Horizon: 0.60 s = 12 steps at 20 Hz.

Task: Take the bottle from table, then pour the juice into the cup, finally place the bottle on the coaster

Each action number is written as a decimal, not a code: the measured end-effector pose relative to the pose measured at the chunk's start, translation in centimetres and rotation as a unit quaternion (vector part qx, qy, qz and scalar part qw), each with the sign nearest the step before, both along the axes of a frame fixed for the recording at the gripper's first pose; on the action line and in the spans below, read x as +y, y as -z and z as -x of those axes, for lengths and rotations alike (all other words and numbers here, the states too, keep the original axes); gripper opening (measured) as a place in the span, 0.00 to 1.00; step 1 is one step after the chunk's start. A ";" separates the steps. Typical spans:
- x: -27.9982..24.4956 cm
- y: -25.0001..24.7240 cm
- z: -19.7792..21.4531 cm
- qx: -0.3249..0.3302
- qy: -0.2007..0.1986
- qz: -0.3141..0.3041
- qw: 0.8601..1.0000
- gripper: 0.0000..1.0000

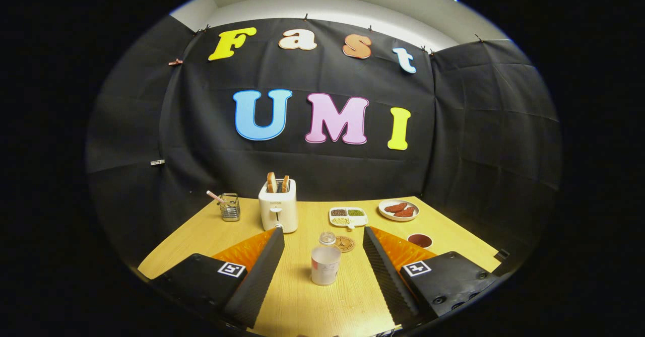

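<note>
Between the fingers: bottle and cup stood on the table, untouched by either finger.
Bottle: small clear plastic bottle with a rounded cap [327, 238], upright, directly behind the cup and mostly hidden by it; contents could not be told.
Cup: translucent white plastic cup [325, 265], upright, in front of the bottle and nearest to the gripper.
Coaster: round brown cork-like coaster with a dark printed figure [345, 244], flat on the table, just right of the bottle, bare on top.
Gripper: two-finger gripper [322, 256] spread wide, holding nothing; the bottle sat in the gap toward the fingertips.
Table: light wooden tabletop [307, 301], carrying everything.
Dip bowl: small round dish of dark red sauce [420, 240], right of the bottle, beyond the right finger.
Divided tray: white compartment dish with dark, green and pale grains [347, 216], behind the bottle and slightly right.
Plate: white round plate with reddish-brown sausage-like pieces [398, 209], far right behind the bottle.
Toaster: white two-slot toaster with two browned bread slices standing in it [278, 206], behind the bottle to the left.
Wire holder: small metal mesh basket with a pale stick leaning out [230, 207], well left of the bottle, beyond the toaster.
</note>
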State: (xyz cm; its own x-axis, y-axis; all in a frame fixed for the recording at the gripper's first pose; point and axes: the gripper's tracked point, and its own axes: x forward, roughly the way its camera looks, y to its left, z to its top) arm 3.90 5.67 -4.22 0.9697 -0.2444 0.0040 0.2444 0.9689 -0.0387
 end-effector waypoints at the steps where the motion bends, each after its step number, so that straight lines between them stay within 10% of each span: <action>1: 0.0 0.2 -0.1 0.000 0.003 -0.003 1.000 0.97; 12: -0.5 4.2 -4.0 0.020 0.031 -0.011 0.999 0.97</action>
